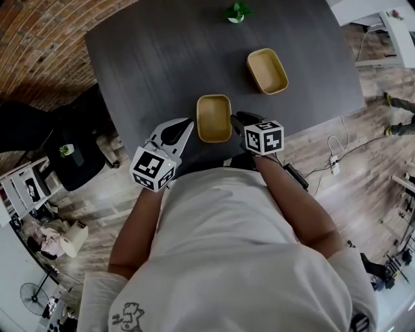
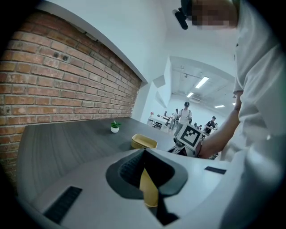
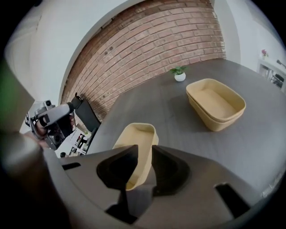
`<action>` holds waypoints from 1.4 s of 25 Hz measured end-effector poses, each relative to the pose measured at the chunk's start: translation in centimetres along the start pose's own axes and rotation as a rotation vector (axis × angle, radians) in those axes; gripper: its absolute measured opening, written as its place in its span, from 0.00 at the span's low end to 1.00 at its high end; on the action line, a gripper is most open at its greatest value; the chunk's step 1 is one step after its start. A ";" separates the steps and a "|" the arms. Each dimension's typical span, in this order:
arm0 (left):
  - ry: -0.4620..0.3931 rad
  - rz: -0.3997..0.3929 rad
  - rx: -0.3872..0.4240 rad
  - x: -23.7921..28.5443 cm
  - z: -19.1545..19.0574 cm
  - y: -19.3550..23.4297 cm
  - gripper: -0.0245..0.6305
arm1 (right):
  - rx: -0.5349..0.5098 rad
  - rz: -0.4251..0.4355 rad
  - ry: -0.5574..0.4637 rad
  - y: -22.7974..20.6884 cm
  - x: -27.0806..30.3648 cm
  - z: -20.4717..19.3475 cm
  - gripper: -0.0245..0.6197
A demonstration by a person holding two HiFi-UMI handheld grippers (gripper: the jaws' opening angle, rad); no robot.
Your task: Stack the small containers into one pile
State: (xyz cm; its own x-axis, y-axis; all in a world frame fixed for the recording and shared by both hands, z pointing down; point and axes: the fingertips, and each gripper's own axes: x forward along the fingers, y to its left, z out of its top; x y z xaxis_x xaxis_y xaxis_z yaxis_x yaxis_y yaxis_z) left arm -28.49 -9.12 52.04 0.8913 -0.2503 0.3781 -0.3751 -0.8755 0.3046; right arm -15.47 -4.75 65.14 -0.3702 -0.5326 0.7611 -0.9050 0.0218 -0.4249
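Observation:
Two yellow containers lie on the dark table (image 1: 149,58). The near container (image 1: 214,118) (image 3: 136,147) sits by the front edge. The far container (image 1: 267,70) (image 3: 215,103) (image 2: 144,142) looks like two nested ones. My right gripper (image 1: 237,122) (image 3: 144,150) is at the near container's right wall. Its jaws stand apart with the wall's rim in the gap, and the pads are not pressing on it. My left gripper (image 1: 189,123) (image 2: 144,152) is just left of that container, its tips meeting. A yellow strip shows through the slot behind the tips.
A small potted plant (image 1: 237,11) (image 3: 179,74) (image 2: 115,127) stands at the table's far edge. A brick wall runs along the left. A black chair (image 1: 78,162) is off the table's left side, and cables lie on the floor at right (image 1: 334,162).

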 end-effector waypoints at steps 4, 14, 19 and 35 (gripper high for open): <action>0.013 -0.003 -0.007 0.3 -0.6 0.3 0.05 | 0.033 0.006 0.036 -0.3 1.1 -0.9 0.20; 0.032 -0.002 -0.021 0.2 -2.0 0.0 0.05 | 0.107 0.029 0.096 -0.7 3.1 -2.8 0.19; 0.029 0.013 -0.032 -0.3 -2.2 -0.2 0.05 | 0.131 0.043 0.107 -0.7 3.2 -3.2 0.14; -0.004 0.057 -0.031 -2.3 -1.9 -1.3 0.05 | 0.088 0.080 0.059 0.6 1.6 -1.2 0.07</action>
State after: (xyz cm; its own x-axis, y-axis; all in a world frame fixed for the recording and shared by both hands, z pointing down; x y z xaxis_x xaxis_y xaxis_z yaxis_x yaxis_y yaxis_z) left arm -30.59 -6.63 52.46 0.8694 -0.3011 0.3917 -0.4328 -0.8465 0.3101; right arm -16.88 -4.53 66.66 -0.4546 -0.4813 0.7494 -0.8509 -0.0138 -0.5251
